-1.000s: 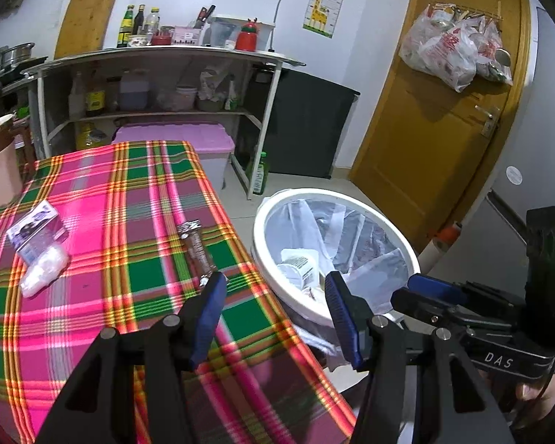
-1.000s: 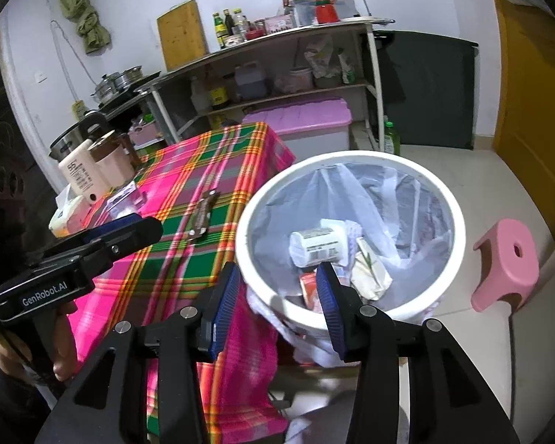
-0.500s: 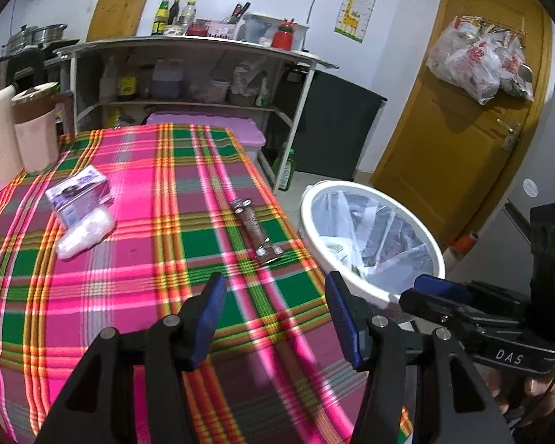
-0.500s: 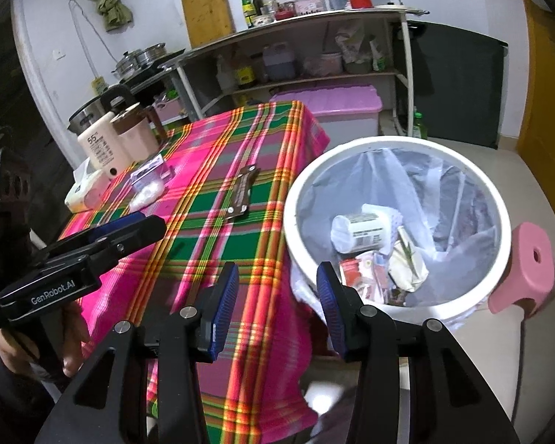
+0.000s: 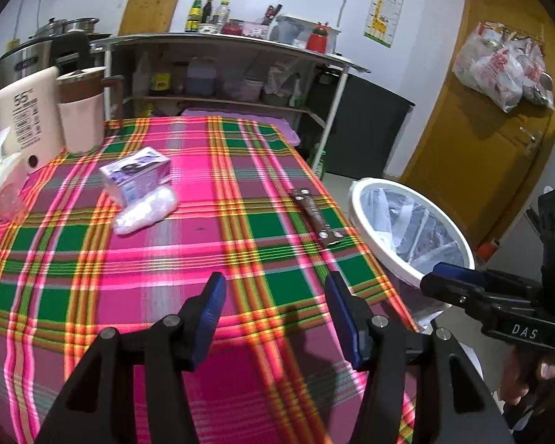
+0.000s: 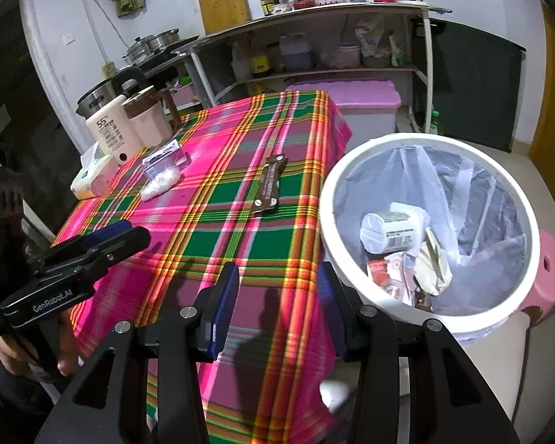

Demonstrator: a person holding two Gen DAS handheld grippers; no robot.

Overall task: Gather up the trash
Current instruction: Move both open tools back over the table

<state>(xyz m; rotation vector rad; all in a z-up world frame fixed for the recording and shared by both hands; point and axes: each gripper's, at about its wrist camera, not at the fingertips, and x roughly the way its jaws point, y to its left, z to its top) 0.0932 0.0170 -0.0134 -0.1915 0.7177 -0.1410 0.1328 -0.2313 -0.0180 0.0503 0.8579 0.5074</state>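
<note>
Left gripper [image 5: 273, 309]: jaws apart, nothing between; right gripper [image 6: 277, 305]: jaws apart, nothing between. Left to collect: brown wrapper [image 5: 316, 218] on the plaid tablecloth [image 5: 203, 244], 1 o'clock of the left jaws; purple carton [image 5: 137, 175] and white wad [image 5: 146, 212], 11 o'clock. Done: bin [image 6: 351, 170], 2 o'clock of right jaws, holds several discards. Change: both views have swung from bin toward table

Two black handheld grippers, each with two angular arms, silver round screw heads at the joints and ribbed blue pads inside the fingertips [image 5: 212, 305]. Left gripper [image 6: 273, 305] — white "GenRobot.AI" lettering on its side, a dark cable behind. Right gripper [image 5: 446, 281] — white "DAS" marking. Dark sleeve [image 6: 3, 381] at the left hand.
</note>
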